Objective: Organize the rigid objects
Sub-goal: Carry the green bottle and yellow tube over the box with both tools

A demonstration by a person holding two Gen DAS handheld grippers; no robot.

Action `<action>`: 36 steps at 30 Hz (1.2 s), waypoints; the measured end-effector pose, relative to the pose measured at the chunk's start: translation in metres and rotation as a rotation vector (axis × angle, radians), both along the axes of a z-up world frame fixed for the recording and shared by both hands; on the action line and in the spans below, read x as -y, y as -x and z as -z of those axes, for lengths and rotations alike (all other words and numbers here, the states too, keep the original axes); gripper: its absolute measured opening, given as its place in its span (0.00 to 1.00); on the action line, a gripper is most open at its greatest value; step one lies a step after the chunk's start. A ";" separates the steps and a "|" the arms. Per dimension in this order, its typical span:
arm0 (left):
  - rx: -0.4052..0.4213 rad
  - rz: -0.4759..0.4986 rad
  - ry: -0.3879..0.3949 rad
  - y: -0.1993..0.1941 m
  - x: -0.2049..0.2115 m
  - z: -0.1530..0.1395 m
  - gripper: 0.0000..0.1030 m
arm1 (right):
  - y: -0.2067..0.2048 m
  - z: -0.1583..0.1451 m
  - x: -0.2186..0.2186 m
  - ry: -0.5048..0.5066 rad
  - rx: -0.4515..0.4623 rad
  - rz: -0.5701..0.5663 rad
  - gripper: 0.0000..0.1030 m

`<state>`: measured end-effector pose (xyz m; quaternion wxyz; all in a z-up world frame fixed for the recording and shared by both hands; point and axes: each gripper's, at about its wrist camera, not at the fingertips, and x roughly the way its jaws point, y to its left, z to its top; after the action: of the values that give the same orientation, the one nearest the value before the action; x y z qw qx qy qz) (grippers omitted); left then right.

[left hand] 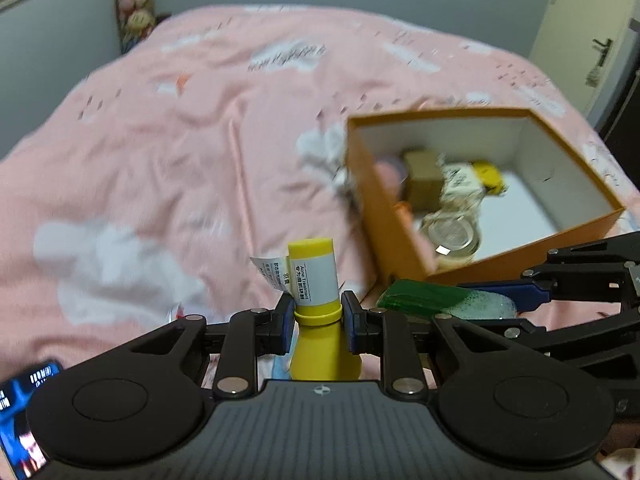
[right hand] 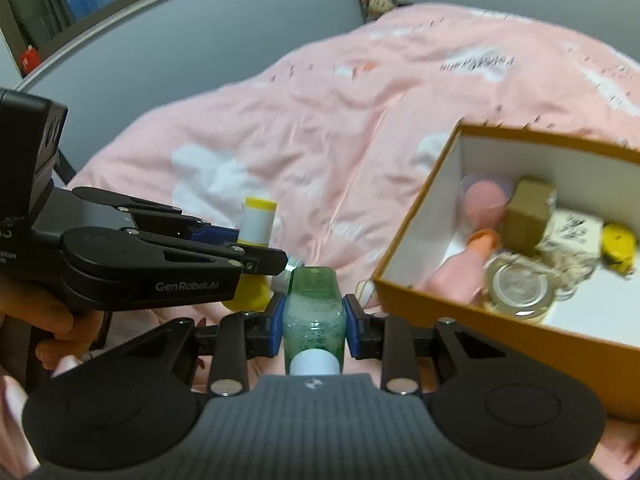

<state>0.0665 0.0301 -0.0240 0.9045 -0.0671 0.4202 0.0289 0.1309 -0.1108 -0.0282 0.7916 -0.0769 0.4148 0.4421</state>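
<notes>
I take the orange box (left hand: 404, 216) on the pink bedspread (left hand: 160, 140) as my landmark; everything else I place against it.

Inside the box I already count several pieces: a glass jar (right hand: 516, 288) with a metal lid near the front wall, a brown carton (right hand: 528, 212) behind it, a pink bottle (right hand: 460, 268) leaning along the left inner wall, a yellow object (right hand: 618, 246) towards the far right, and a white printed item (right hand: 576, 226) between carton and yellow piece; blur keeps me from naming them more closely. So I judge the sorting well under way, with a good part of the load stowed.

Two pieces are not yet in. My left gripper (left hand: 316, 320) is clenched on the yellow bottle (left hand: 316, 280), pads pinching its neck just under the labelled cap, bottle upright; it sits outside the box, to the left of the near corner. My right gripper (right hand: 314, 320) is clamped on the green bottle (right hand: 314, 304), which has foamy liquid inside and a white cap pointing back at the camera; it too is outside, just left of the box's near-left wall, and close beside the left gripper.

What remains, as I read it: carry both bottles over the rim and release them in the free floor of the box, which looks open towards the right side. A small silvery round thing shows under the left gripper's fingers on the bedspread; I cannot tell what it is.
</notes>
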 end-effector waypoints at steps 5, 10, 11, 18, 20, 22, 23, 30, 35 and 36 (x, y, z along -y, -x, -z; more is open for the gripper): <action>0.062 0.039 0.021 -0.002 0.012 -0.016 0.26 | -0.001 -0.022 0.025 -0.081 0.027 0.057 0.29; 0.088 0.093 0.043 -0.015 0.028 -0.025 0.26 | -0.010 -0.039 0.046 -0.095 0.099 0.145 0.29; 0.092 0.108 0.050 -0.018 0.032 -0.027 0.26 | -0.013 -0.041 0.051 -0.089 0.115 0.166 0.29; 0.105 0.200 0.110 -0.050 0.058 -0.032 0.26 | -0.045 -0.035 0.080 0.013 0.166 0.307 0.29; 0.105 0.218 0.146 -0.061 0.062 -0.033 0.26 | -0.056 -0.031 0.089 0.032 0.158 0.341 0.29; 0.096 0.230 0.164 -0.074 0.065 -0.032 0.26 | -0.070 -0.028 0.099 0.044 0.141 0.370 0.29; 0.091 0.235 0.175 -0.080 0.066 -0.031 0.26 | -0.077 -0.026 0.104 0.051 0.132 0.383 0.29; 0.009 0.259 0.180 -0.130 0.064 -0.016 0.26 | -0.119 -0.008 0.122 0.150 0.086 0.441 0.29; -0.068 0.274 0.254 -0.154 0.066 0.004 0.26 | -0.138 0.010 0.126 0.218 0.058 0.452 0.29; -0.081 0.276 0.262 -0.157 0.068 0.008 0.26 | -0.140 0.013 0.125 0.230 0.053 0.450 0.29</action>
<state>0.2234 -0.0376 -0.0320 0.8658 -0.1248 0.4616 -0.1478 0.2710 -0.2355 -0.0409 0.8667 -0.0837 0.4480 0.2028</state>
